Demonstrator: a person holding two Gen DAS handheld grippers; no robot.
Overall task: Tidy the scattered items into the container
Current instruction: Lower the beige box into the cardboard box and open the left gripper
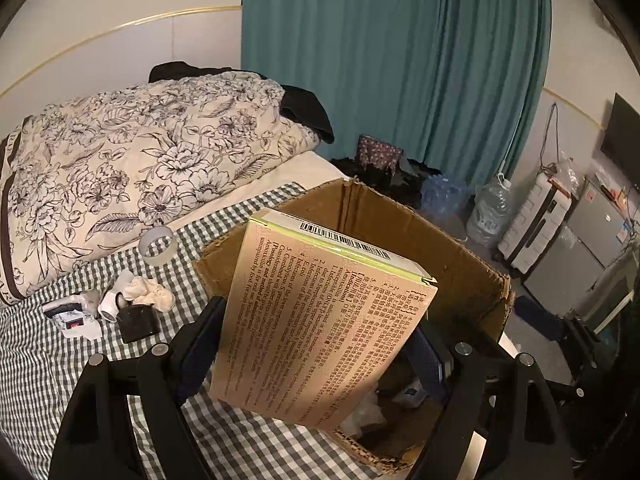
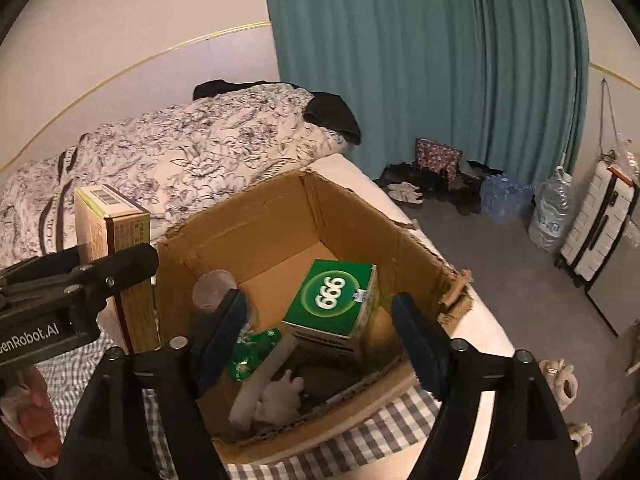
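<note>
We hold a tan box [image 1: 320, 332] clamped in the left gripper [image 1: 316, 344] at the carton's [image 1: 472, 276] near edge, not yet dropped in. Our right gripper [image 2: 320, 332] hangs over the carton with its jaws wide and nothing between them. Inside already lie a green box [image 2: 336, 300], a wrapper and tissue. On the bed a tape roll [image 1: 158, 246], a rag [image 1: 148, 292] and small bits remain.
</note>
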